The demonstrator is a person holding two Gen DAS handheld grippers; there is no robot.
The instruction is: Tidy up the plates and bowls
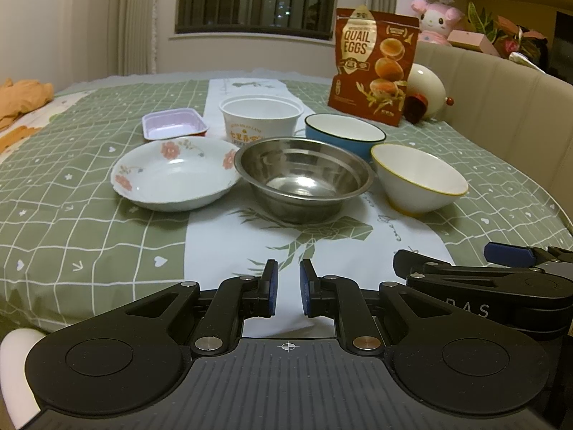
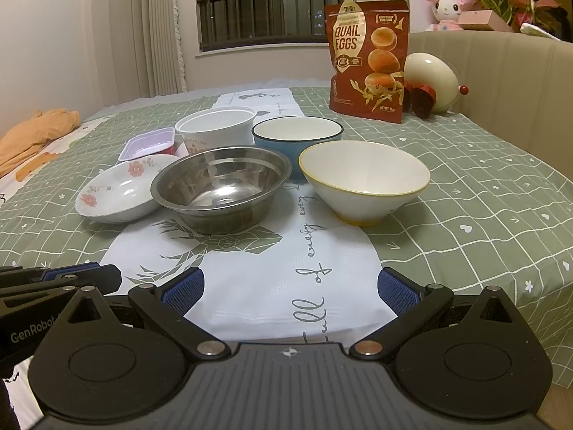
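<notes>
On the green checked cloth stand a floral plate (image 1: 175,173) (image 2: 118,188), a steel bowl (image 1: 304,179) (image 2: 220,188), a white bowl with a yellow rim (image 1: 419,179) (image 2: 363,179), a blue bowl (image 1: 343,136) (image 2: 297,139), a white paper tub (image 1: 259,116) (image 2: 215,127) and a small purple tray (image 1: 174,123) (image 2: 148,143). My left gripper (image 1: 288,288) is nearly shut with a narrow gap, empty, near the front edge. My right gripper (image 2: 290,290) is wide open and empty, in front of the bowls.
A quail eggs bag (image 1: 374,68) (image 2: 369,61) stands at the back right beside a cream egg-shaped object (image 1: 426,89). A beige padded headboard (image 1: 501,107) runs along the right. An orange cloth (image 1: 21,98) lies at the far left.
</notes>
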